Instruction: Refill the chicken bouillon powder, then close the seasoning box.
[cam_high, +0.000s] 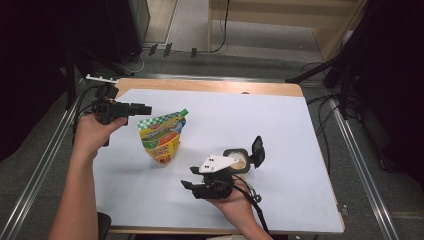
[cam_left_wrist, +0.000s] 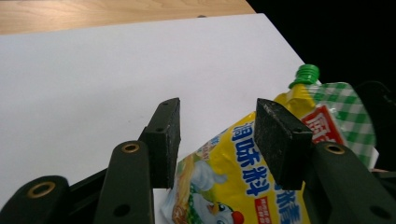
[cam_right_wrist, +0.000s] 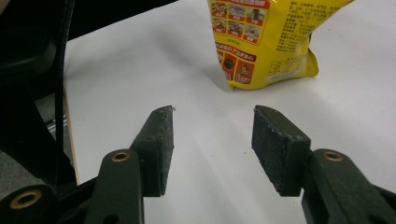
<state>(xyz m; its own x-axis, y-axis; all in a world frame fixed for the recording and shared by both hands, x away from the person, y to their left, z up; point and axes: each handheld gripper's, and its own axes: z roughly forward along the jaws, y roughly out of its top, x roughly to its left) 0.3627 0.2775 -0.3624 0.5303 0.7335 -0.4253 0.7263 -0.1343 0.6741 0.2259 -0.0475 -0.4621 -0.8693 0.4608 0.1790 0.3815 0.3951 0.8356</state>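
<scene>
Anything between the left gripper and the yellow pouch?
Nothing visible. The left gripper is open, level with the top of the yellow pouch, with only open air between them. The black jar stands off by the right gripper.

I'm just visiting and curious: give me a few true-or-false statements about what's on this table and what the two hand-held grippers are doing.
1. The yellow pouch stands upright on the white table cover. True.
2. The pouch has a red cap. False: its cap is green.
3. The left hand-held gripper is clamped on the pouch. False: its jaws stand open, not pressing it.
4. The right hand-held gripper holds nothing. True.
5. The small container by the right hand has its lid flipped open. True.
</scene>
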